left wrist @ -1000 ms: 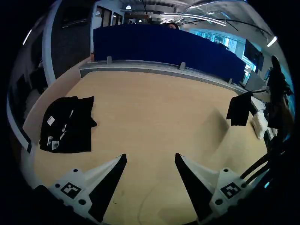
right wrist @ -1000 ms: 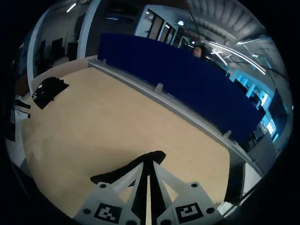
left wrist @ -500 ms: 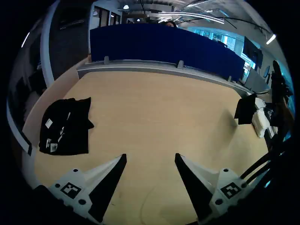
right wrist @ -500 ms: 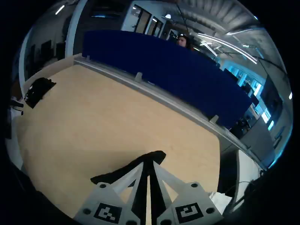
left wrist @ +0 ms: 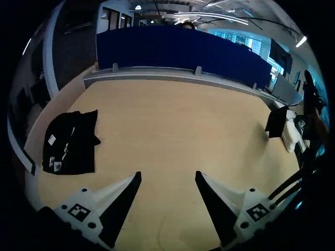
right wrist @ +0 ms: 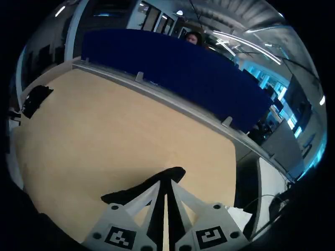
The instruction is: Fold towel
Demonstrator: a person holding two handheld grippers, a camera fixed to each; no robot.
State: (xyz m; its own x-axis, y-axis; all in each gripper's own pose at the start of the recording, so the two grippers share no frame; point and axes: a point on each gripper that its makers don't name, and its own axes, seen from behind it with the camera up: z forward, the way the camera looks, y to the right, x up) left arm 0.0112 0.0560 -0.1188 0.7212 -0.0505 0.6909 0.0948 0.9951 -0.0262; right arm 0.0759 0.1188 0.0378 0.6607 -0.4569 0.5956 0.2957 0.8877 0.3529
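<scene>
My right gripper [right wrist: 166, 184] is shut on a black towel [right wrist: 140, 191], which pokes out past the fingertips and trails to the left under them, above the wooden table [right wrist: 104, 129]. In the left gripper view the same black towel [left wrist: 277, 121] hangs at the table's far right edge. My left gripper [left wrist: 167, 175] is open over the table's near side with nothing between its fingers. A pile of black towels [left wrist: 69, 142] with white tags lies at the table's left end; in the right gripper view the pile [right wrist: 35, 98] sits small at the far left.
A blue partition [left wrist: 180, 46] on a grey rail runs along the table's far edge, with a person's head [right wrist: 192, 37] behind it. White items [left wrist: 291, 136] lie at the right end. A dark-clothed person [left wrist: 312, 108] stands at the far right.
The held black towel has moved right and farther off in the left gripper view. The right gripper view has swung right, so the pile slid toward its left edge. Both jaws are unchanged.
</scene>
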